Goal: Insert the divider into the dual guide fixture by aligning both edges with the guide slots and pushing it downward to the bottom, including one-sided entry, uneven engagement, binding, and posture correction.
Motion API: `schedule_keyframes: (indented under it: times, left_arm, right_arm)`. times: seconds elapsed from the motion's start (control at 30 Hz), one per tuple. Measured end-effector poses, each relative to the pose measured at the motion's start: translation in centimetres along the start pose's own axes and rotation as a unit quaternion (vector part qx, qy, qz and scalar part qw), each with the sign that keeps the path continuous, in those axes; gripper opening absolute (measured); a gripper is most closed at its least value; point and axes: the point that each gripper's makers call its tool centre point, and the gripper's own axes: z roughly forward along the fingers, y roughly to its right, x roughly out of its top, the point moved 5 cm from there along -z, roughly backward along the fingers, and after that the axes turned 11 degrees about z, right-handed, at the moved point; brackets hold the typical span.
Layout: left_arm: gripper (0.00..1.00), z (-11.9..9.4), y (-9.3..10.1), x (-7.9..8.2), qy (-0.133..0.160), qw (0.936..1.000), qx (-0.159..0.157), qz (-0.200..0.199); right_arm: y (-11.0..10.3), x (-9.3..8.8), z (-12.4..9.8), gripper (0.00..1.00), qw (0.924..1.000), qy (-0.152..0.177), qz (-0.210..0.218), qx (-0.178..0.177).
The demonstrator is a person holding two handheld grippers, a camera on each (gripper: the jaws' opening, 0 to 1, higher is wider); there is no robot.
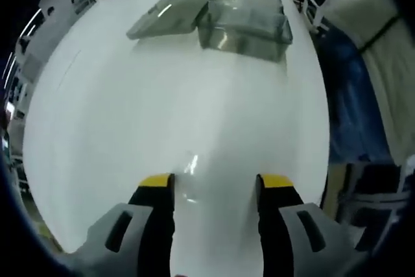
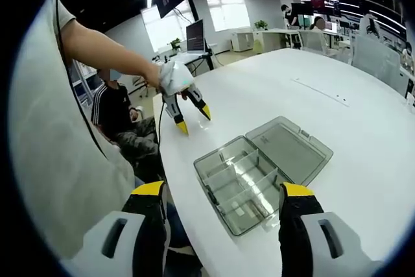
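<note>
White table (image 2: 363, 128) bears a clear compartment box (image 2: 259, 173) in an office.

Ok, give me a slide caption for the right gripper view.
Open left hand-held gripper hovers over white table beyond open clear compartment box.

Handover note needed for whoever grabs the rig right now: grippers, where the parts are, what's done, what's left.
Left gripper: open, holding nothing, low over the white table short of the box.
Right gripper: open, holding nothing, raised above the box's near edge.
Clear compartment box: on the table with its lid swung open flat beside it. Some dividers stand inside; which one is the job's divider I cannot tell.
Done: lid open. No divider gripped yet.
Left: pick the divider, align both edges with the guide slots, push to the bottom.
</note>
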Motion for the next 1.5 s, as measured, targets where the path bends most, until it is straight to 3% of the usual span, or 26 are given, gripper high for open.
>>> schedule_keyframes:
  times: [0.23, 0.6, 0.73, 1.5]
  left_arm:
    - [0.45, -0.11, -0.36, 0.15, -0.009, 0.9997, -0.009, 0.022]
    - [0.43, -0.16, -0.35, 0.10, -0.007, 0.9997, -0.007, 0.020]
    - [0.30, -0.20, -0.52, 0.35, -0.004, 1.0000, 0.000, 0.002]
    - [0.28, -0.06, -0.46, 0.75, -0.033, 0.9993, -0.004, 0.015]
  right_arm:
    - [0.04, 0.09, 0.00, 0.68, 1.0000, -0.003, -0.001, 0.000]
    - [-0.02, 0.27, 0.19, 0.67, 1.0000, -0.003, -0.004, -0.004]
    - [-0.06, 0.21, 0.20, 0.67, 1.0000, -0.003, -0.003, -0.004]
    - [0.04, 0.37, -0.05, 0.67, 1.0000, 0.002, -0.005, -0.003]
